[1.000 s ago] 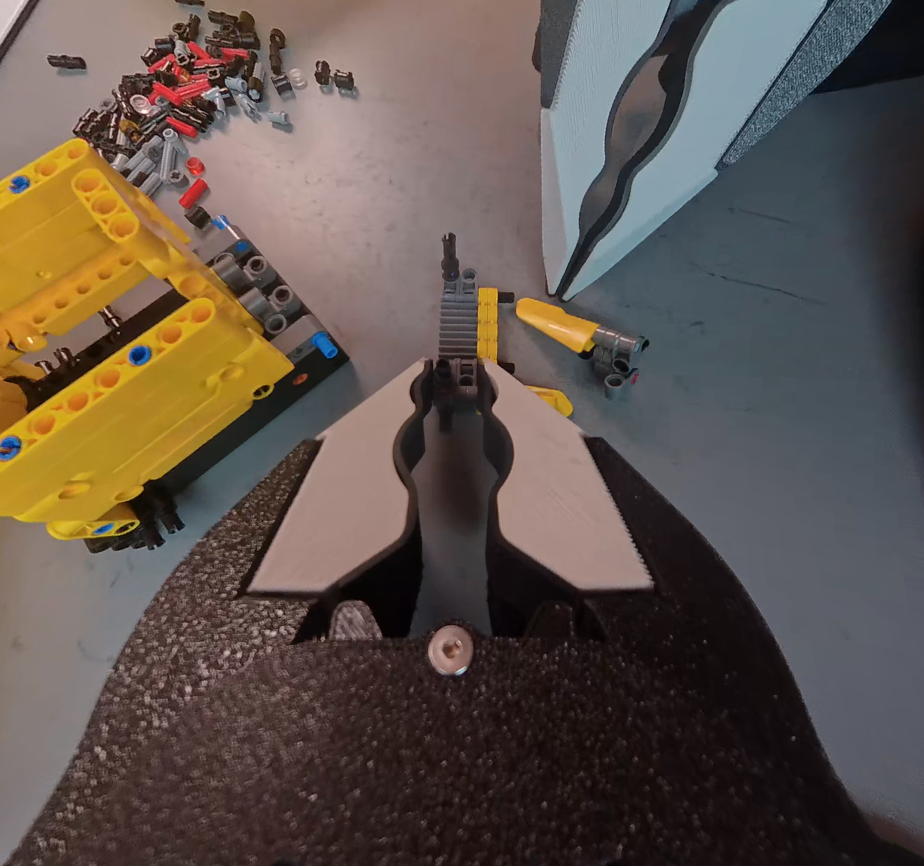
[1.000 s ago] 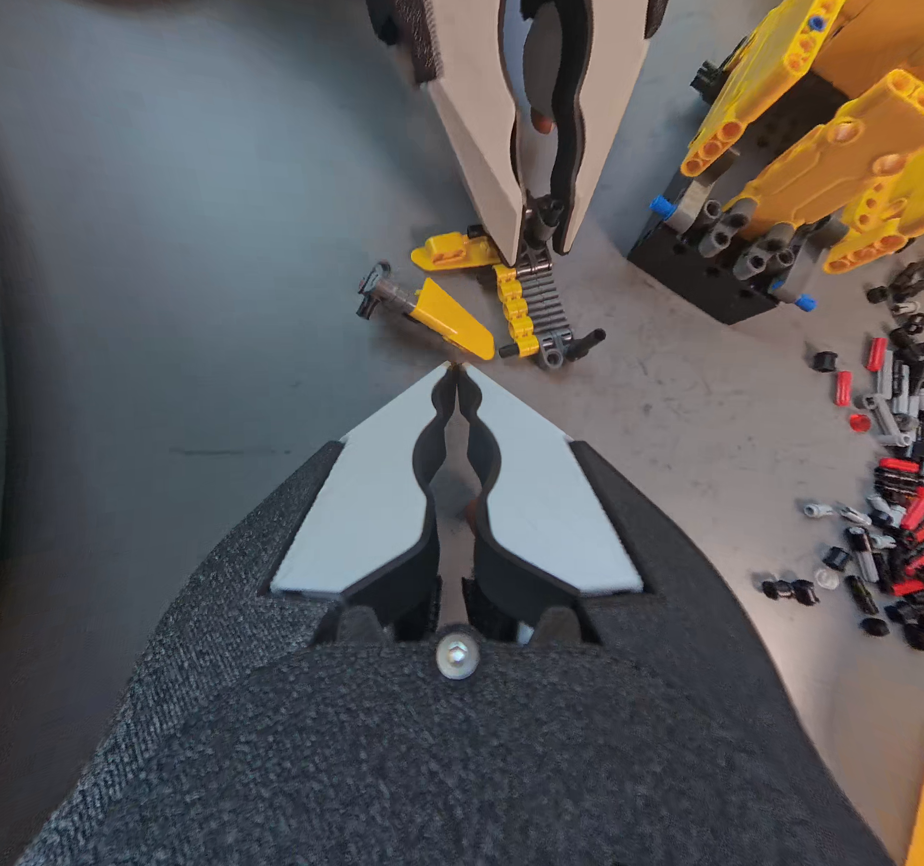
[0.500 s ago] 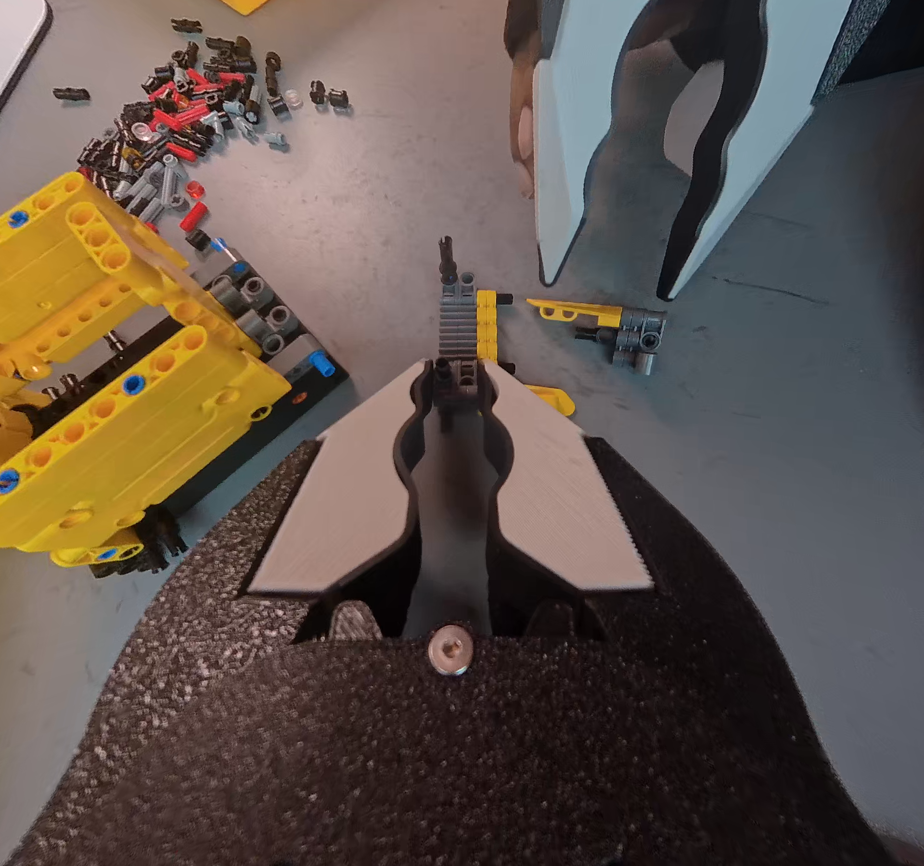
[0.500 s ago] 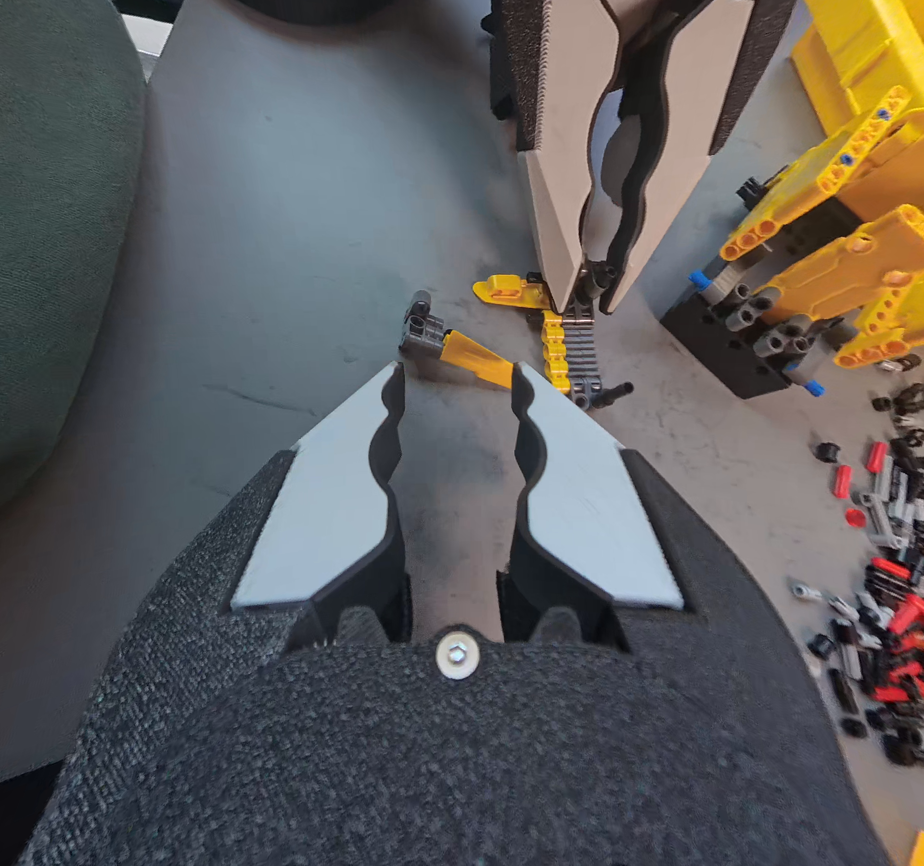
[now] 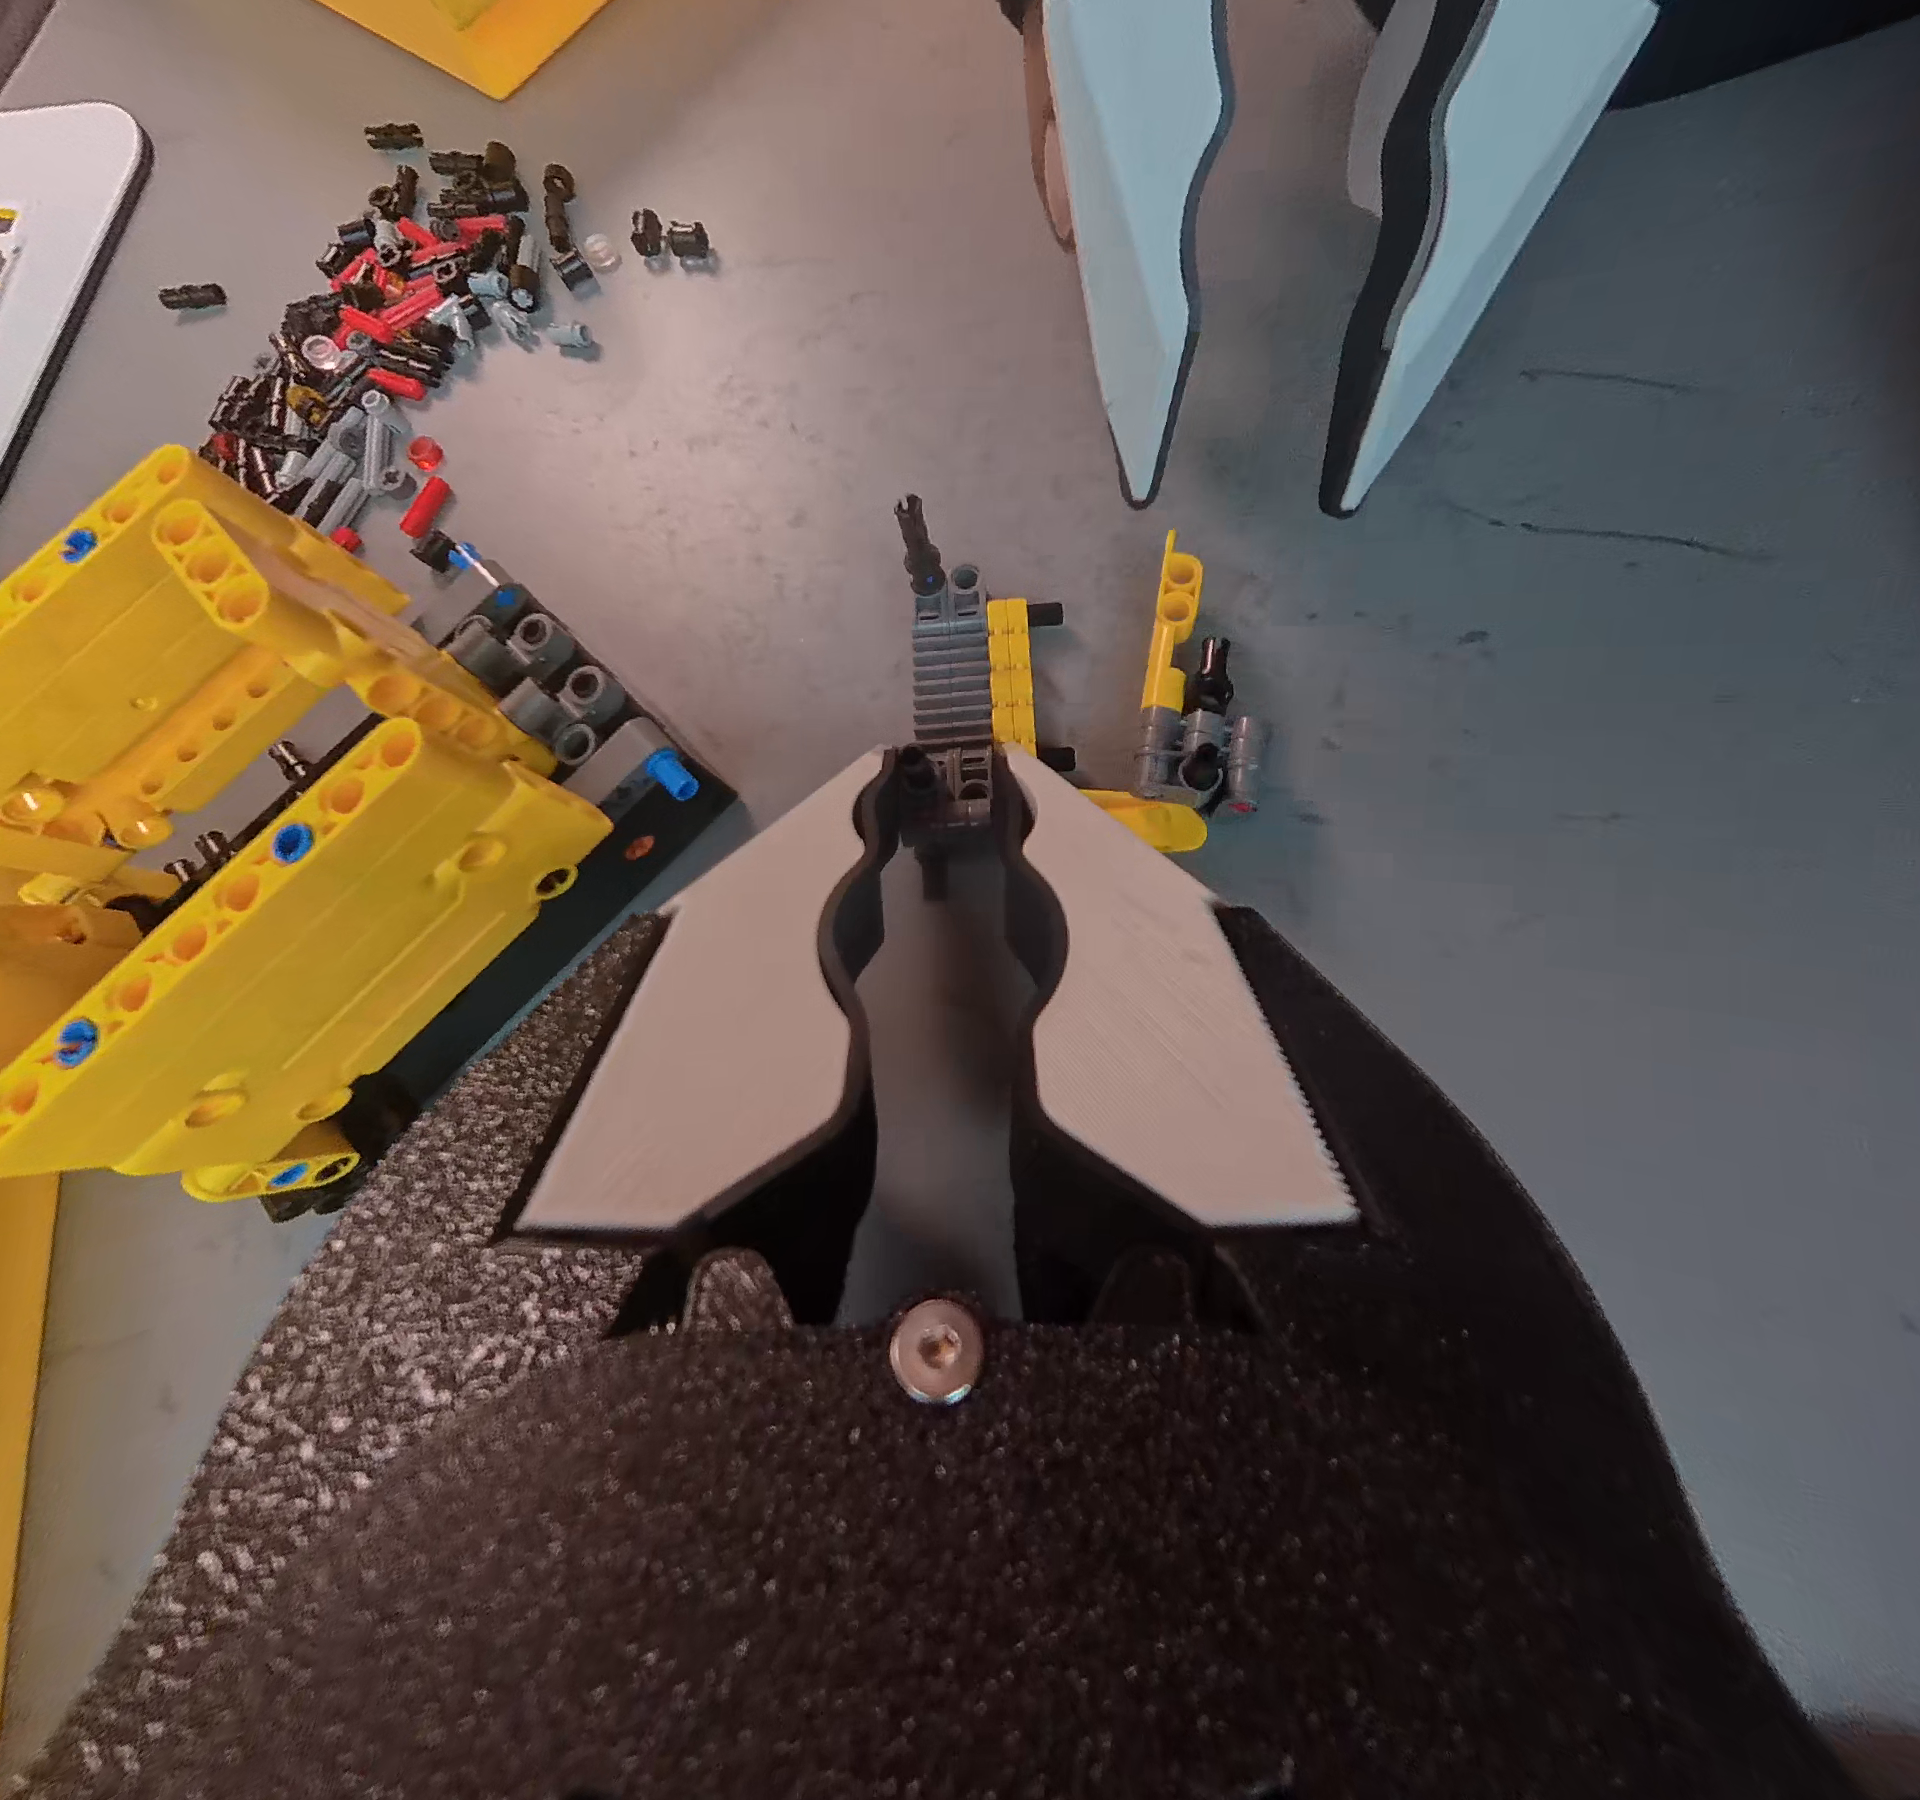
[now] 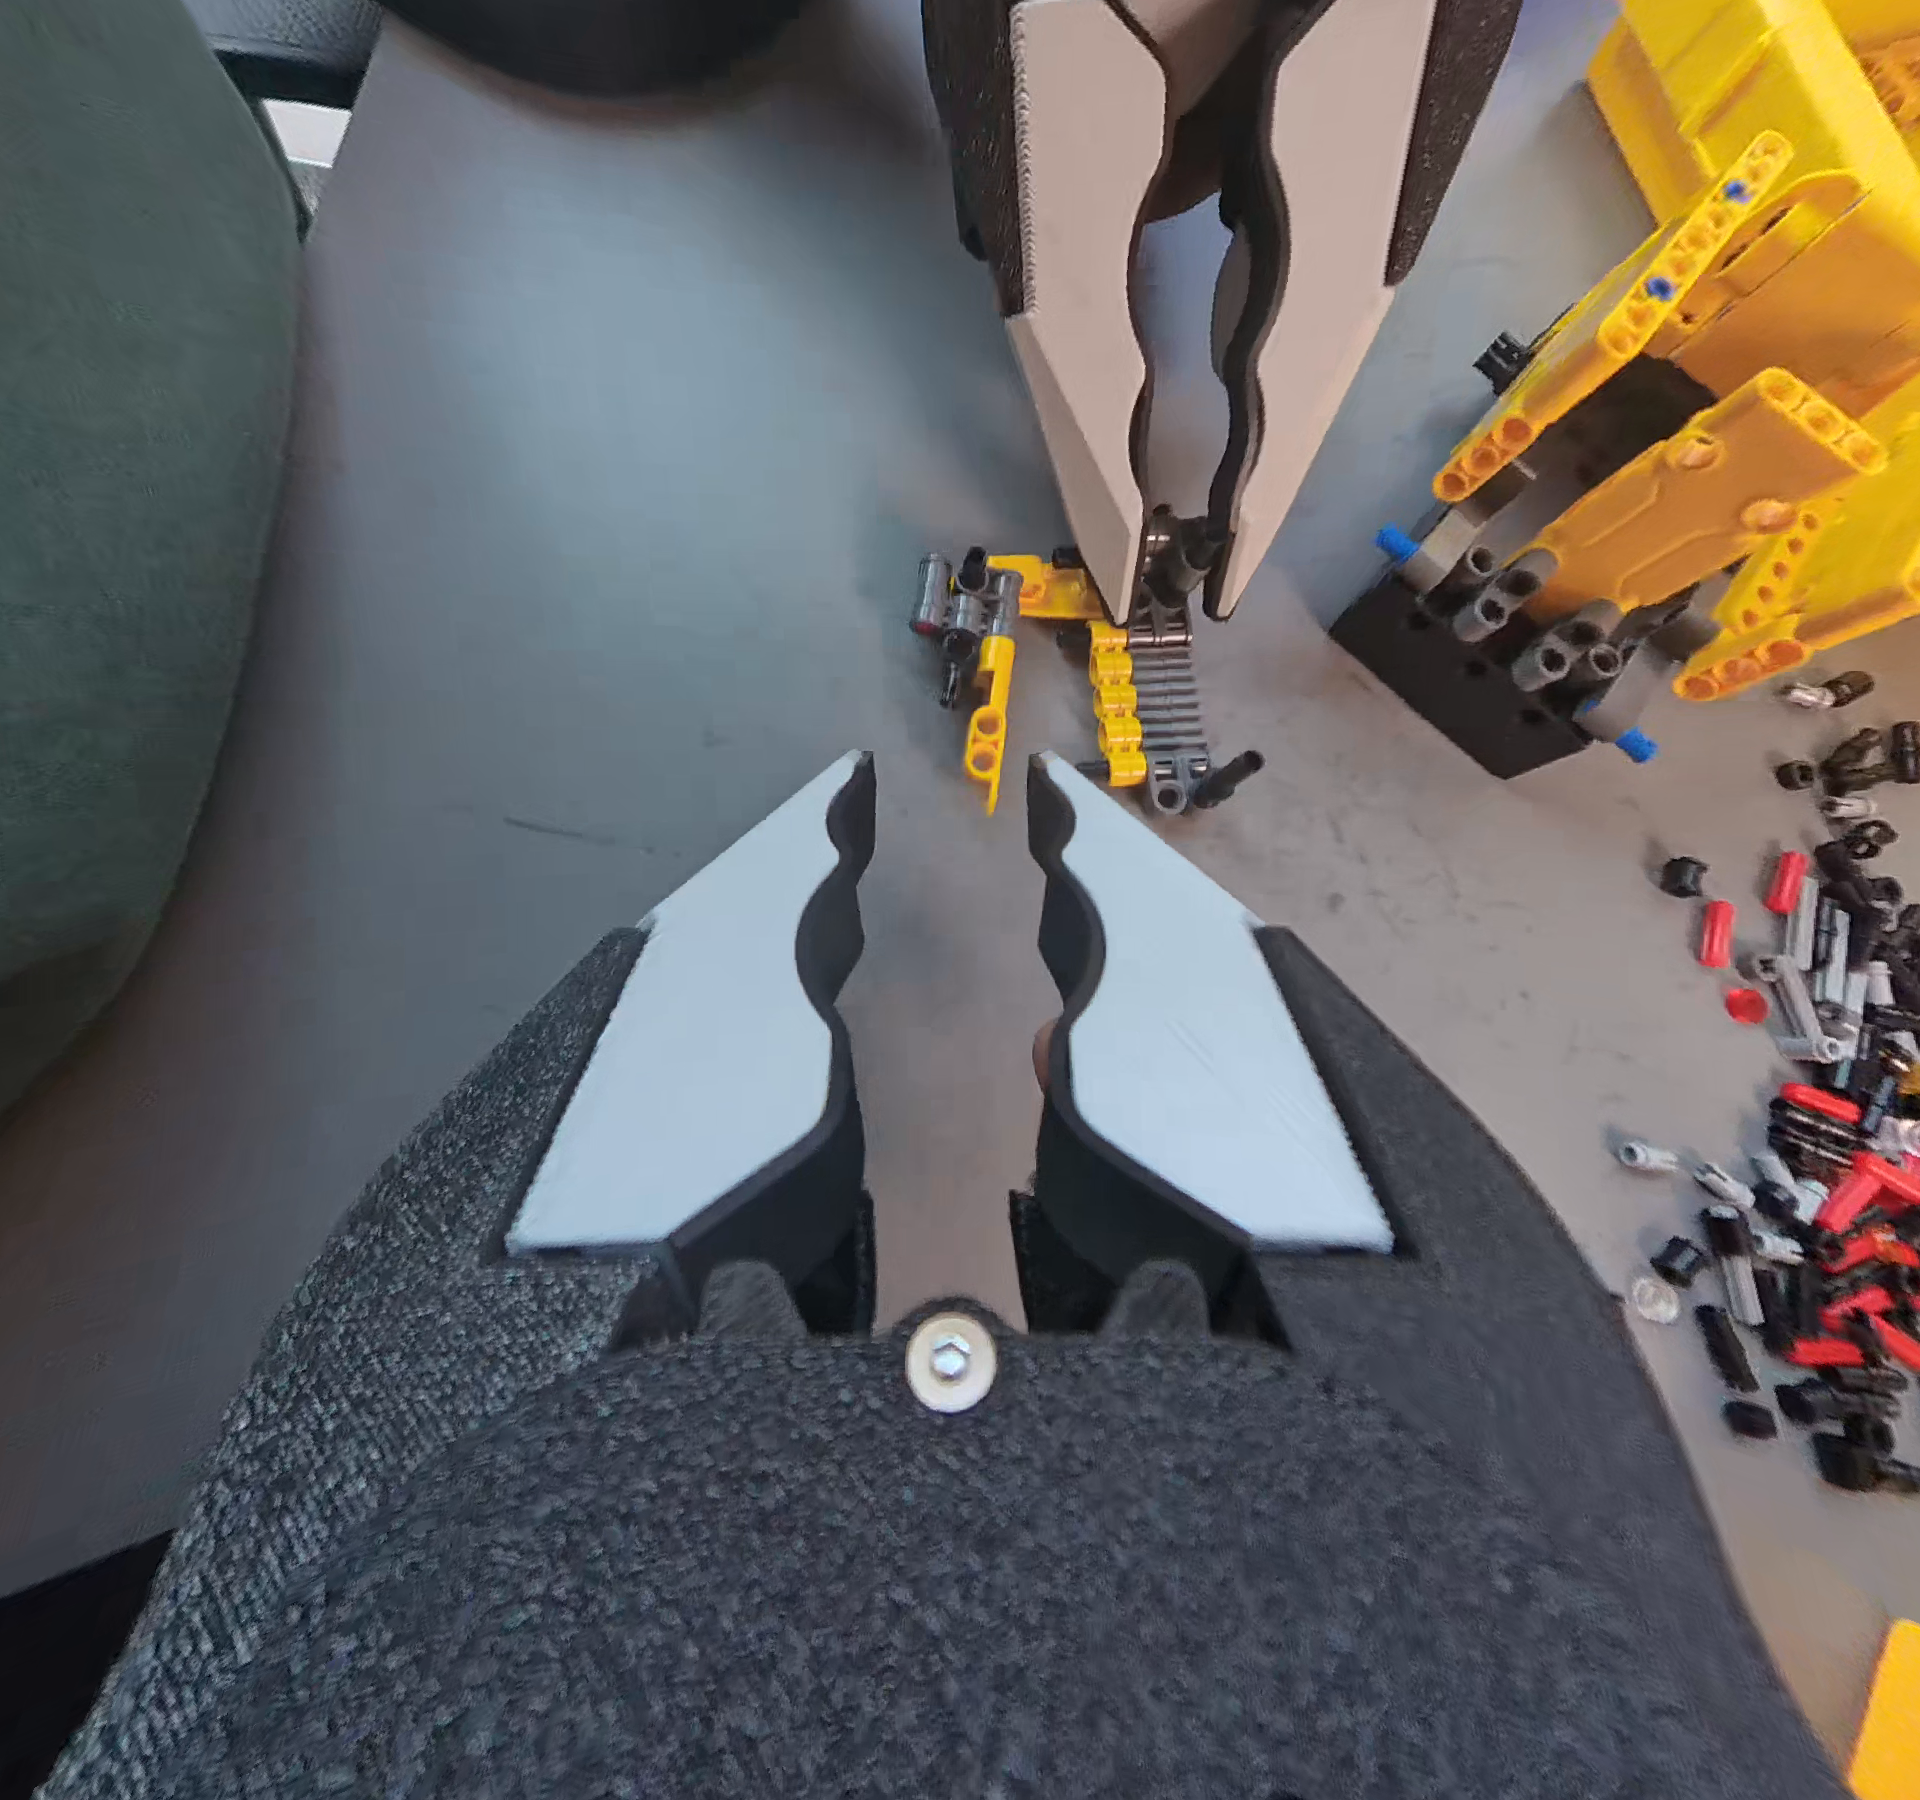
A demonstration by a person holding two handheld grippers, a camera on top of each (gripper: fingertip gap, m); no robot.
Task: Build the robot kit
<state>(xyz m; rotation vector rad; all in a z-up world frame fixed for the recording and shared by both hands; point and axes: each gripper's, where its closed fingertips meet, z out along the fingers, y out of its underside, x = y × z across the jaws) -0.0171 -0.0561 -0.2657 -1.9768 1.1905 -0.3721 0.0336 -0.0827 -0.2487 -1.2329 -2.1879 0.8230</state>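
Your left claw (image 5: 951, 784) pinches the near end of the grey-and-yellow toothed piece (image 5: 971, 675) lying on the table (image 5: 1558, 919). Just right of that piece sits a small yellow-and-grey part (image 6: 977, 654) (light, rigid plastic, likely slippery); your right claw (image 6: 951, 774) hangs spread wide and empty above its yellow tip.

A: Where is the right gripper (image 6: 951, 776)?

B: Over the grey table (image 6: 623, 462), jaws apart, holding nothing; a yellow beam (image 6: 987, 722) with grey connectors lies just beyond its tips.

A: And the left gripper (image 6: 1169, 597)?

B: Opposite, tips down on the table; they pinch the dark end of a grey rack (image 6: 1169, 701) joined to a yellow strip (image 6: 1114, 701).

A: To the right?

B: A yellow and black model (image 6: 1662, 503); nearer, a heap of small pins (image 6: 1839, 1179), red, black and grey.
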